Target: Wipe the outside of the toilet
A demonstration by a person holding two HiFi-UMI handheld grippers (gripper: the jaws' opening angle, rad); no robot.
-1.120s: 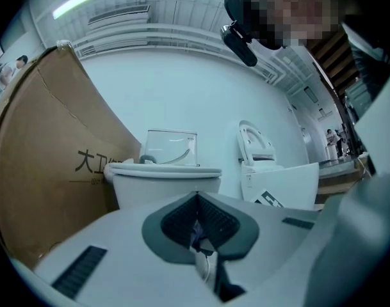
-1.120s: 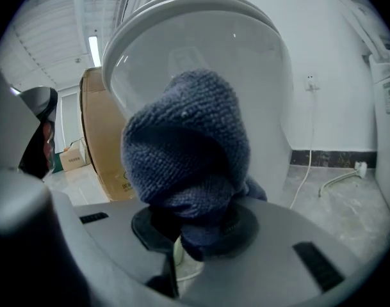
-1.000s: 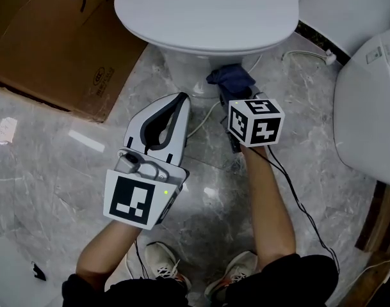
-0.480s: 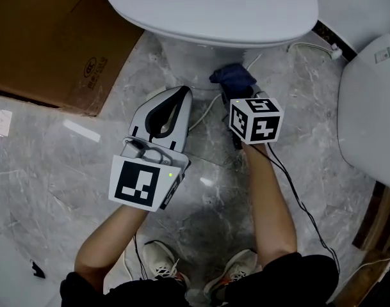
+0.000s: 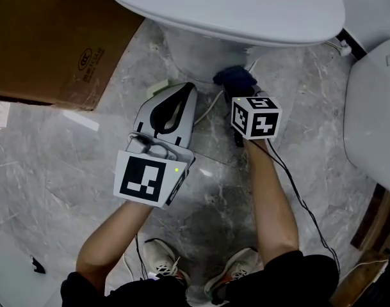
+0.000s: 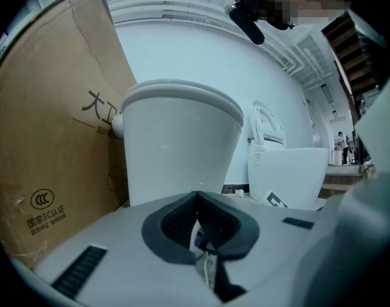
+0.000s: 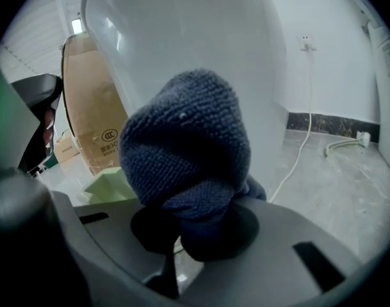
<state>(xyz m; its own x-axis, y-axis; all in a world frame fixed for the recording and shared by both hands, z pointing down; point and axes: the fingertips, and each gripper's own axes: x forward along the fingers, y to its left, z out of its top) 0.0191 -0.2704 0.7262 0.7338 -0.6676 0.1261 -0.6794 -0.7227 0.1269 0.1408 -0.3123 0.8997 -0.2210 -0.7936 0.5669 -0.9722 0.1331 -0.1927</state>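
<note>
The right gripper point(image 7: 200, 232) is squeezed shut on the blue cloth point(image 7: 182, 139), low down right by the toilet point(image 5: 233, 5); the left gripper point(image 6: 198, 200) is closed with nothing in it; I think the step is wiping the bottom part; next, push the cloth on and rub.

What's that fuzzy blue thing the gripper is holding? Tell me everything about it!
It is a dark blue cloth, soft and knobbly like a microfibre rag. It is bunched into a rounded lump, not spread flat. The right gripper is shut on its lower end, so the bundle sticks out past the jaws. It is held low over the grey marble floor, right in front of the white toilet, near its base. Whether it touches the toilet cannot be told.
</note>
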